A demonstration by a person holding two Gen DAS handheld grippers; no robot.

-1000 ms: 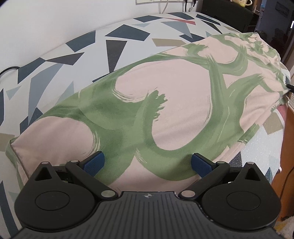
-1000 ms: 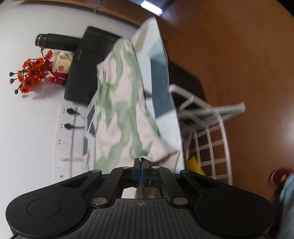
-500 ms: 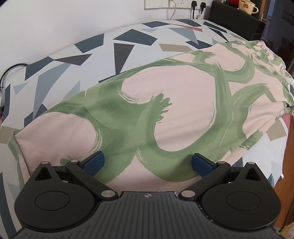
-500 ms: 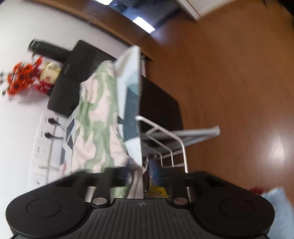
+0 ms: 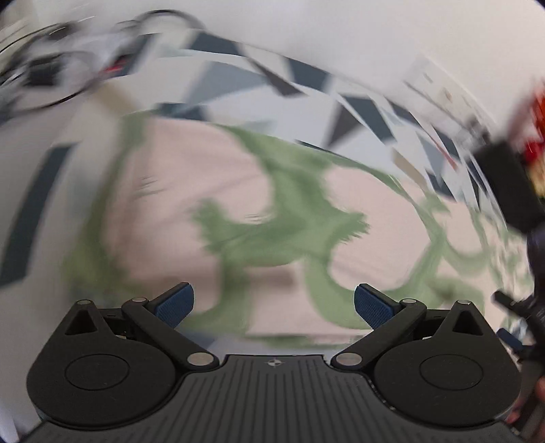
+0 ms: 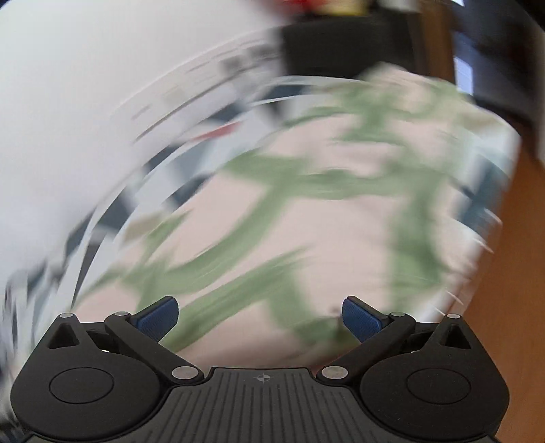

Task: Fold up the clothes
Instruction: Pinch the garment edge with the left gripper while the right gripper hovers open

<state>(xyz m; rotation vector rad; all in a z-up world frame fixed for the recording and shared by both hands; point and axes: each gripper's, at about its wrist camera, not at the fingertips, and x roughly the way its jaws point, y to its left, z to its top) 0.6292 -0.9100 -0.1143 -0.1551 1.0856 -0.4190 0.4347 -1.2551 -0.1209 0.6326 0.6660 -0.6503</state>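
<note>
Both wrist views are blurring heavily, so fine detail is hard to make out. A pale pink garment [image 5: 259, 191] with broad green brush-stroke markings is lying spread out across a counter [image 5: 224, 71] that is wearing a white cover printed with dark blue and grey triangles. The left claw [image 5: 274, 303] is hanging above the garment with its two blue pads [image 5: 175, 301] standing wide apart and nothing between them. In the right wrist view the same garment [image 6: 306, 218] is filling most of the frame, and the right claw [image 6: 260, 318] is also gaping; its jaws have just been opening, and no cloth is sitting between its blue pads [image 6: 361, 320]. Neither claw is gripping the fabric. A white wall [image 5: 340, 30] is rising behind the counter. At the right edge of the left view a dark, blurred shape [image 5: 536, 272] is showing; what it is I cannot tell. A strip of brown wooden floor [image 6: 511, 306] is showing at the right of the right view.
</note>
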